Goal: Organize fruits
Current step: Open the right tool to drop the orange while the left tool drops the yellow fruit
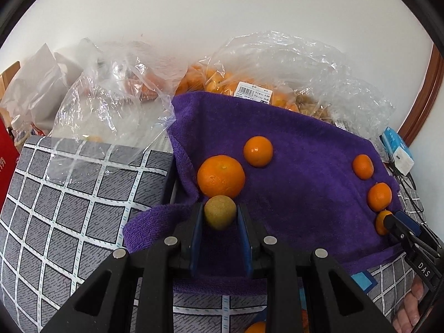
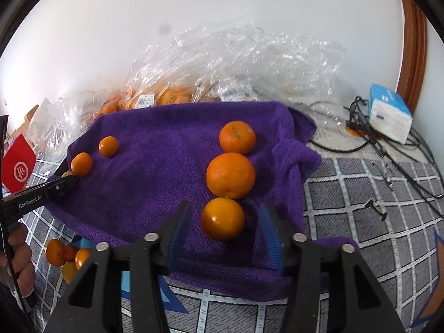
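The left hand-held gripper (image 1: pixel 220 216) is clenching a small brownish-green fruit (image 1: pixel 220 212) at lower centre, touching a large orange (image 1: pixel 221 176) on the purple towel (image 1: pixel 305 194); it is looking light, firm, round, best pinched across its middle; the right hand-held gripper (image 2: pixel 223 229) is standing released around an orange (image 2: pixel 222 218), pads apart.

Three oranges (image 2: pixel 231 174) sit in a touching column right of centre on the purple towel (image 2: pixel 155 172), two smaller ones (image 2: pixel 81 164) at its left edge. A tan-green little fruit (image 1: pixel 220 212) sits low centre in the left wrist view, touching a big orange.
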